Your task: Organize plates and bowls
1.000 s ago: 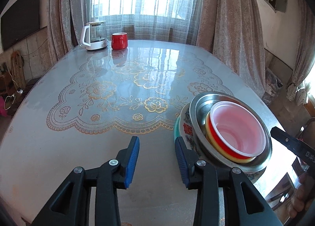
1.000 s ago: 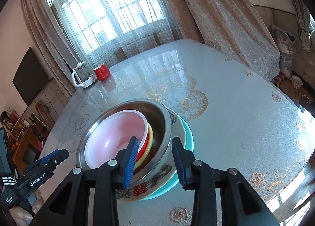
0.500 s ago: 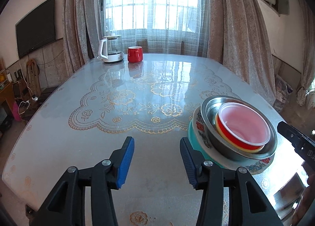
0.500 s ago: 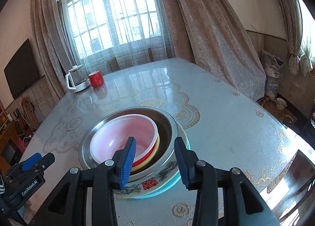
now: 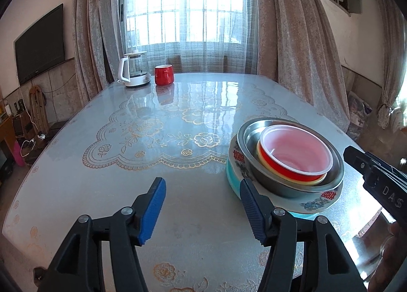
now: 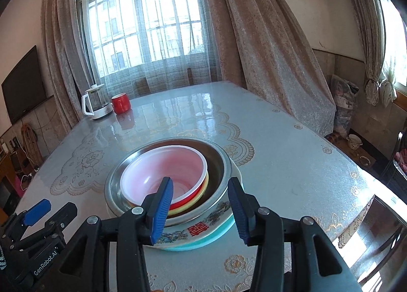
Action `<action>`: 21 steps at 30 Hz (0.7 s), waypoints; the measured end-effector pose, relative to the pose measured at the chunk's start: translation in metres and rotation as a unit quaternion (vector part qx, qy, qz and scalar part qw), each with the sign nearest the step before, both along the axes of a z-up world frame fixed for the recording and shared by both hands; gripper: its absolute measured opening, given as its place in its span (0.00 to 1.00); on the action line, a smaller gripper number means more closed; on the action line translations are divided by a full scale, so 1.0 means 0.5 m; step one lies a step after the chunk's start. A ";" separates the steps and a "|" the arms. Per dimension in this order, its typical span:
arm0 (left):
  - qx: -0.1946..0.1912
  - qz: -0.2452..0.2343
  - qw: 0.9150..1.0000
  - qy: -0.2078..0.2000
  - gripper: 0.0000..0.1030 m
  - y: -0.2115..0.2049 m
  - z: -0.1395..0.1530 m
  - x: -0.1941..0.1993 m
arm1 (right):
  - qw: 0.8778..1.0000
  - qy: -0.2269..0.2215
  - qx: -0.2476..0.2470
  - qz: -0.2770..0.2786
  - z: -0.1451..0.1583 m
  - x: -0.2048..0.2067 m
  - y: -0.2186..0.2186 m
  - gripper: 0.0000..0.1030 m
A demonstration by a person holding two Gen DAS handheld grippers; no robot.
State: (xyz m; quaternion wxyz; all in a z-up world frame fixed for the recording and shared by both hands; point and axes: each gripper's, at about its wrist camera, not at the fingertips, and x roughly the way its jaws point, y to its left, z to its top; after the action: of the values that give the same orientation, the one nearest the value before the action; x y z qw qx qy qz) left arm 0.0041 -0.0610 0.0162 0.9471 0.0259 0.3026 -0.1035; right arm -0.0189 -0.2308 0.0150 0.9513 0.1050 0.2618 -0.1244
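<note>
Two claws: both held above the near edge of the desk (image 5: 106, 177), each with jaws parted and nothing between them
Kettle: glass kettle (image 5: 134, 69) on a white base at the far left of the desk
Mug: red mug (image 5: 164, 75) just beside the kettle, on its right
Left claw: left claw (image 5: 203, 205) released, blue pads wide apart over bare desk; its right pad sits just beside the stack's left edge in the left wrist view
Stack: nested dishes near the desk's right front edge
Stack order: teal plate (image 5: 232, 182) at the bottom, patterned white bowl (image 5: 315, 199) with red characters on it, steel bowl (image 5: 274, 185) inside that, yellow bowl (image 5: 269, 168), then red bowl (image 5: 282, 167) with a pale pink inside on top
Right claw: right claw (image 6: 201, 205) released, pads spread in front of the stack's near rim, not touching it that I can tell
</note>
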 end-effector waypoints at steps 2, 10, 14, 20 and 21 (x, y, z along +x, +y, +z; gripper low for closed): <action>0.003 -0.004 1.000 -0.003 0.62 -0.007 0.001 -0.004 | 1.000 -0.003 -0.001 -0.004 0.002 -0.001 -0.002 0.46; 0.001 -0.005 1.000 -0.010 0.72 -0.014 0.008 -0.010 | 1.000 -0.002 -0.013 -0.002 -0.004 0.002 0.009 0.46; -0.003 -0.007 1.000 -0.009 0.72 -0.015 0.008 -0.007 | 1.000 -0.002 -0.012 0.000 -0.005 0.002 0.012 0.46; -0.005 0.002 1.000 -0.011 0.73 -0.009 0.009 -0.005 | 1.000 -0.003 -0.013 0.007 -0.008 0.001 0.019 0.47; -0.003 0.002 1.000 -0.010 0.73 -0.009 0.008 -0.005 | 1.000 -0.002 -0.013 0.009 -0.009 0.002 0.021 0.47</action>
State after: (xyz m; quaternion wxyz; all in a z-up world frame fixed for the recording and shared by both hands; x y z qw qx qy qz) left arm 0.0017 -0.0657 0.0200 0.9504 0.0231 0.2930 -0.1021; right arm -0.0179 -0.2205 0.0107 0.9541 0.0907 0.2595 -0.1191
